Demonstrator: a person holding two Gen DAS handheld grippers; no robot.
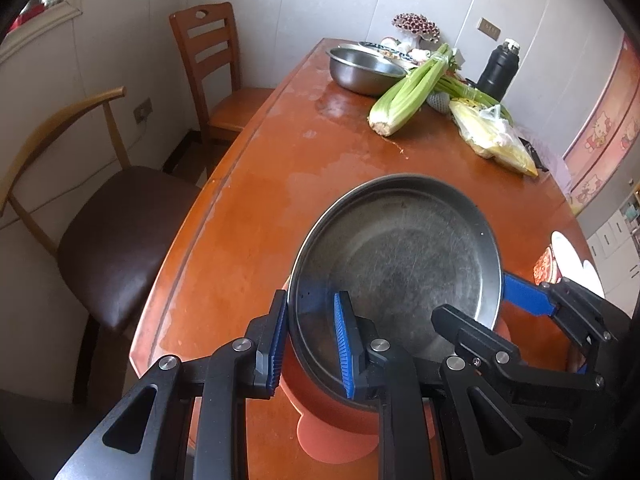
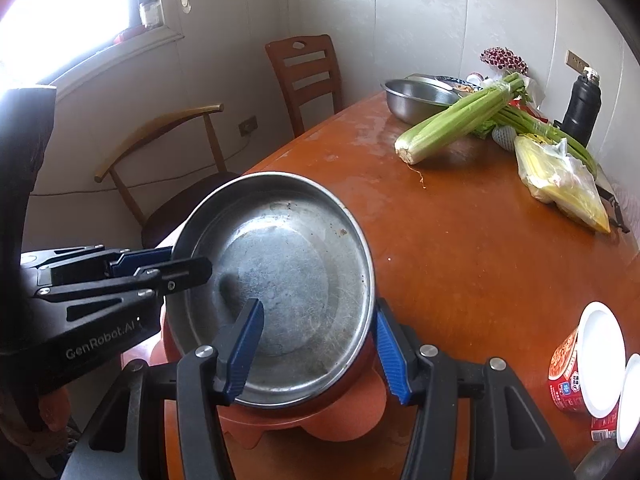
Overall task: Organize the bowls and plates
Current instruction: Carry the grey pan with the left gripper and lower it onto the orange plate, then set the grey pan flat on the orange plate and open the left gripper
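A: What does the right gripper (image 2: 316,350) grip?
B: The near rim of the metal pan (image 2: 276,280), one blue pad inside, one outside its orange wall.
A: And the left gripper (image 2: 182,262)?
B: It pinches the pan's left rim.
A: Beyond it?
B: Celery (image 2: 456,122) against a steel bowl (image 2: 416,100) on the wooden table (image 2: 460,248); noodle cups (image 2: 588,364) at right.
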